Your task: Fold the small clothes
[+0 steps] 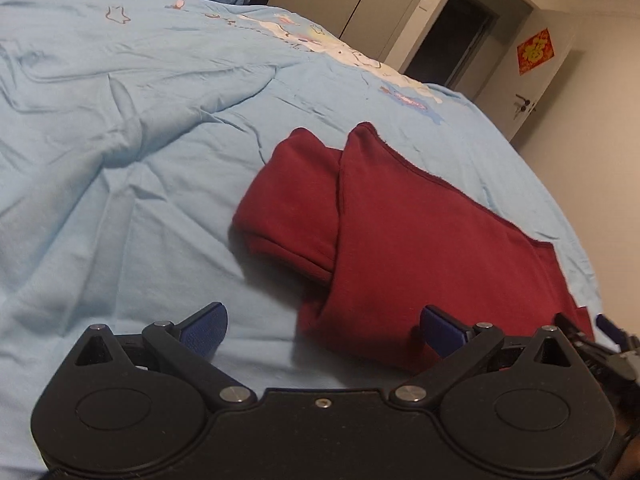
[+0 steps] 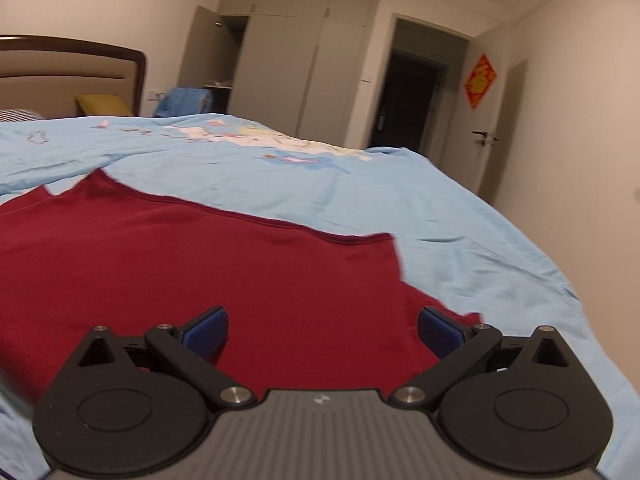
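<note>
Lying partly folded on light-blue bed cover (image 1: 120, 168): dark red garment (image 1: 400, 248), one sleeve doubled over. Hovering at its near edge, jaws spread wide, holding nothing: left gripper (image 1: 322, 330). Hovering above the red cloth, likewise spread and empty: right gripper (image 2: 322, 332).

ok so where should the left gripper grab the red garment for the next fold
Judging by its pose, the folded-in sleeve on the red garment: its rounded cuff edge lies raised on the blue bedsheet. The left gripper is open; come in low from the left.
</note>
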Tool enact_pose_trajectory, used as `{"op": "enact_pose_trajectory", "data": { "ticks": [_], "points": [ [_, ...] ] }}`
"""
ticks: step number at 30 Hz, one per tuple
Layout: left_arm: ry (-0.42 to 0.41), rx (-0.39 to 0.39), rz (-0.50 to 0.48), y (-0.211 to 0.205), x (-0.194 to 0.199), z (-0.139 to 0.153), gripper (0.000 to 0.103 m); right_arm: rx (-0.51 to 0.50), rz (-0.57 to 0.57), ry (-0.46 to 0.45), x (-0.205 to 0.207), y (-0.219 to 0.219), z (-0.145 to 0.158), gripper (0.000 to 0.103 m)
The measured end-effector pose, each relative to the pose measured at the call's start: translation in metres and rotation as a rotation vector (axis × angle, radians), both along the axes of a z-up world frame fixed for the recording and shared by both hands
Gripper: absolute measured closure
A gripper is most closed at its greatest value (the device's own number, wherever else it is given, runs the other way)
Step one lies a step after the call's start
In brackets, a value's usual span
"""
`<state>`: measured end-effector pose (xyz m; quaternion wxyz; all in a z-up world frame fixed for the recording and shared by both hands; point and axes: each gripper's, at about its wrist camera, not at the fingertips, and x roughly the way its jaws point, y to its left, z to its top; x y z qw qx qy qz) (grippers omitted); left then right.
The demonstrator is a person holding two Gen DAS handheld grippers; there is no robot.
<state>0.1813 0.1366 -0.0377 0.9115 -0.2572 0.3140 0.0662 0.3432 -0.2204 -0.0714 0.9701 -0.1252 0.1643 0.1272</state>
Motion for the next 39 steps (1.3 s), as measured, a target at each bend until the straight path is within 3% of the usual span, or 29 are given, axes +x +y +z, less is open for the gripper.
{"op": "enact_pose_trajectory", "data": {
  "ticks": [9,12,15,19,21,26,28,30,39],
  "points": [
    [-0.089,-0.203,-0.013,-0.003,0.007,-0.01,0.001,-0.001,0.094,0.01,-0.01,0.034,-0.017,0.0],
    [-0.125,-0.305,0.02,0.001,0.008,-0.018,0.001,0.053,0.084,0.034,-0.008,0.028,-0.025,0.0],
    [-0.138,-0.358,0.075,0.002,0.012,-0.026,0.003,0.124,0.076,0.059,-0.005,0.02,-0.031,0.0],
    [-0.14,-0.331,0.102,-0.002,0.02,-0.024,0.013,0.138,0.074,0.041,-0.007,0.019,-0.036,0.0],
    [-0.14,-0.318,0.115,-0.004,0.026,-0.024,0.025,0.143,0.073,0.033,-0.009,0.019,-0.038,0.0],
    [-0.158,-0.315,0.138,0.001,0.039,-0.025,0.028,0.147,0.071,0.032,-0.009,0.019,-0.039,0.0],
    [-0.158,-0.297,0.15,0.003,0.042,-0.026,0.037,0.148,0.07,0.031,-0.01,0.018,-0.04,0.0],
    [-0.128,-0.273,0.18,0.003,0.048,-0.026,0.057,0.148,0.071,0.031,-0.01,0.018,-0.04,0.0],
    [-0.109,-0.169,0.188,-0.009,0.055,-0.016,0.077,0.156,0.063,0.02,-0.015,0.019,-0.041,0.0]
  ]
}}
